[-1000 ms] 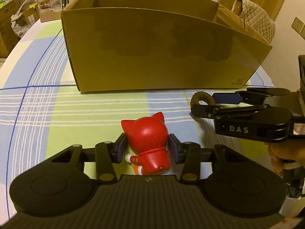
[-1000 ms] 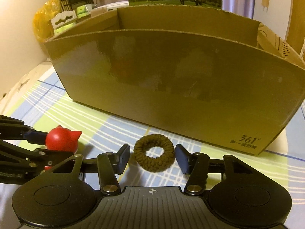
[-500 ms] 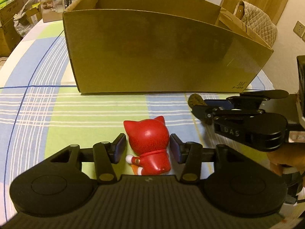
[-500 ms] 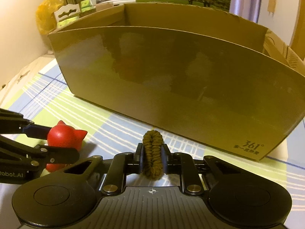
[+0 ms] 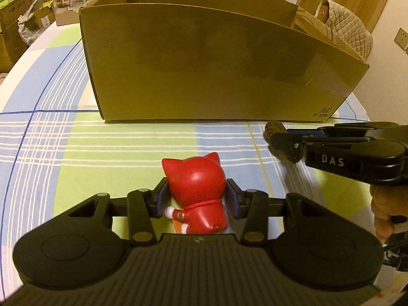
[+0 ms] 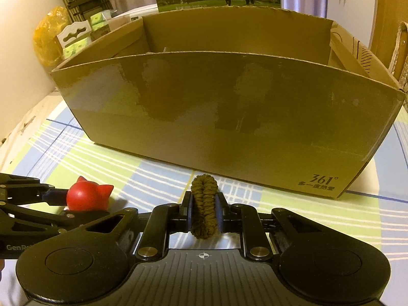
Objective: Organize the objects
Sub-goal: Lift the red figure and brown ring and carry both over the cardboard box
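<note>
While the checked tablecloth fills the near ground, an open cardboard box stands at the far side. Near the box, the left gripper is closed against the sides of a red cat figure resting on the cloth. To its right, the right gripper clamps a brown braided hair tie, squeezed flat and raised upright just before the box wall.
</note>
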Available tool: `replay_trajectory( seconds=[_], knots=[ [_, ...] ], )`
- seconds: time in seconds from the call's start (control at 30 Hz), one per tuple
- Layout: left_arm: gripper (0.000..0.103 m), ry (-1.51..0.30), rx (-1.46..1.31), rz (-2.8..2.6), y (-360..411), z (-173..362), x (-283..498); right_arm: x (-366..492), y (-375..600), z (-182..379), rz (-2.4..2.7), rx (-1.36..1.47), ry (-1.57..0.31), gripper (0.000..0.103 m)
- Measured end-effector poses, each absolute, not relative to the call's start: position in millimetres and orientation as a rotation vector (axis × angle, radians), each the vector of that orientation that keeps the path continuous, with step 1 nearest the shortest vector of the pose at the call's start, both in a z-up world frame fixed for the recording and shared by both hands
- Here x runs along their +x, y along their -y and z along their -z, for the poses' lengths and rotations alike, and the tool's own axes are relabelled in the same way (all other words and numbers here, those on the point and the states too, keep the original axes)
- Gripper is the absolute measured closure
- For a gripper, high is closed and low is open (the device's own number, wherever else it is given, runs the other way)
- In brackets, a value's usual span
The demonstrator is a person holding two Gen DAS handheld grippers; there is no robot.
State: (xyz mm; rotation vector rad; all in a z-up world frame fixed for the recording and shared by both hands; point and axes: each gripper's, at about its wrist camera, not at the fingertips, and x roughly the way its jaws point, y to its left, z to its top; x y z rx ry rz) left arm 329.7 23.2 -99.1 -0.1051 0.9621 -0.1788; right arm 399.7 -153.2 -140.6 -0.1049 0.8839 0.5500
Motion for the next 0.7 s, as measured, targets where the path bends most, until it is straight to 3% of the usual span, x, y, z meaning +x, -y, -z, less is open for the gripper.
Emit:
replay_trajectory(
  seconds=[0.7],
  knots=[
    [0.063, -0.904, -0.131, 0.255, -15, 79, 299, 358, 183, 111, -0.471, 0.021, -0.871, 0.089]
  ],
)
